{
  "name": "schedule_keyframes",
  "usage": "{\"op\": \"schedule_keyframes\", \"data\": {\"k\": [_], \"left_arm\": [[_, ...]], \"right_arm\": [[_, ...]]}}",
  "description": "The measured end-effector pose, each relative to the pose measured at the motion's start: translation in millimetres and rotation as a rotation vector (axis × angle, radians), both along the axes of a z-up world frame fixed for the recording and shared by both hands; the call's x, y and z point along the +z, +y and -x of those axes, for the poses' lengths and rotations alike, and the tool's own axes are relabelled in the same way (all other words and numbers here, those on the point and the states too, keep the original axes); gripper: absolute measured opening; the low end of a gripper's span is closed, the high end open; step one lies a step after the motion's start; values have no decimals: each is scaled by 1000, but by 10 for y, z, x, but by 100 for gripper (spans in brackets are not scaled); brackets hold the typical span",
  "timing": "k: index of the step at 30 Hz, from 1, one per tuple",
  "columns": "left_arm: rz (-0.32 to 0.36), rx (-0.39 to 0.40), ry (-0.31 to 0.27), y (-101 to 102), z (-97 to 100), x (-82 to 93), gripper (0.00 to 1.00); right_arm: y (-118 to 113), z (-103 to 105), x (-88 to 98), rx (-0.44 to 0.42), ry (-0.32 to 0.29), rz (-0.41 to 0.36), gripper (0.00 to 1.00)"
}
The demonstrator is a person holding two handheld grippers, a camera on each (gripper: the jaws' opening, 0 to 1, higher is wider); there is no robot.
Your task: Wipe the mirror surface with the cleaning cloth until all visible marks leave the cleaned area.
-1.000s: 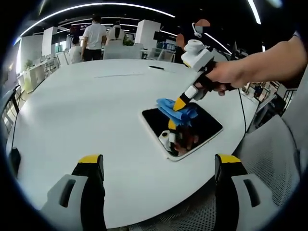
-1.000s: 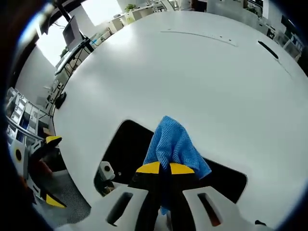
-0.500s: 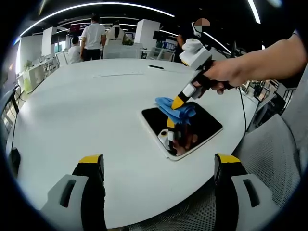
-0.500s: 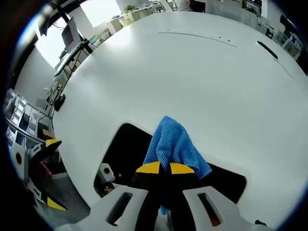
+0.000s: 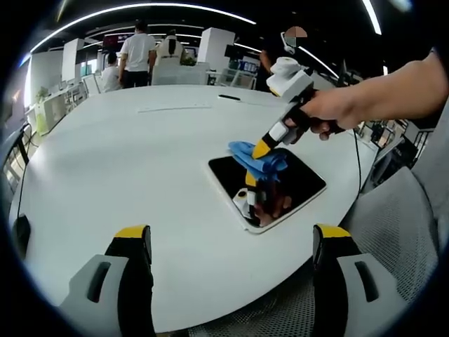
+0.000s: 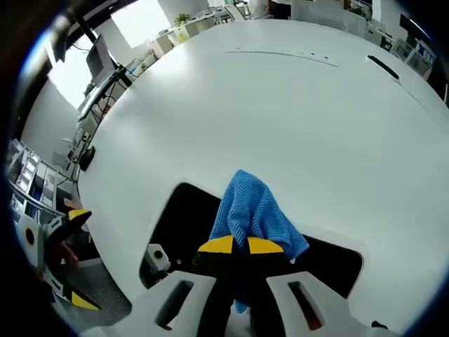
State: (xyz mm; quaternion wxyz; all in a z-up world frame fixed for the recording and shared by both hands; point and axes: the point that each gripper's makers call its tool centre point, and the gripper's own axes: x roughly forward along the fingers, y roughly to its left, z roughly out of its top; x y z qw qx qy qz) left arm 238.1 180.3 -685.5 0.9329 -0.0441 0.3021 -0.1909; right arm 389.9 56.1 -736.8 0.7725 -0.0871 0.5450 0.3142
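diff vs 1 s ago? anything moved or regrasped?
Barely any change. The right gripper stays shut on the blue cloth, pressing it on the mirror; it swung slightly toward the mirror's far edge half a second ago and is back near where it began. No regrasp or release. The left gripper stays open, off the mirror. The mirror has not moved on the table.

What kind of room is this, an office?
Probably an open-plan office or lab: a large round white table, people standing by desks beyond it, strip ceiling lights, and shelving near bright windows.

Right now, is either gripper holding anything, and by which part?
The right gripper pinches the blue woven cleaning cloth at its bunched lower end; the left gripper is open, holding nothing.
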Motion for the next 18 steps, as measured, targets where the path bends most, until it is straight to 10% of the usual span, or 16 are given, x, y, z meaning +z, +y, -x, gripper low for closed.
{"op": "schedule_keyframes", "data": {"k": [18], "left_arm": [[6, -13, 12, -29, 14, -15, 95]], "right_arm": [[-417, -54, -27, -33, -8, 29, 0]]}}
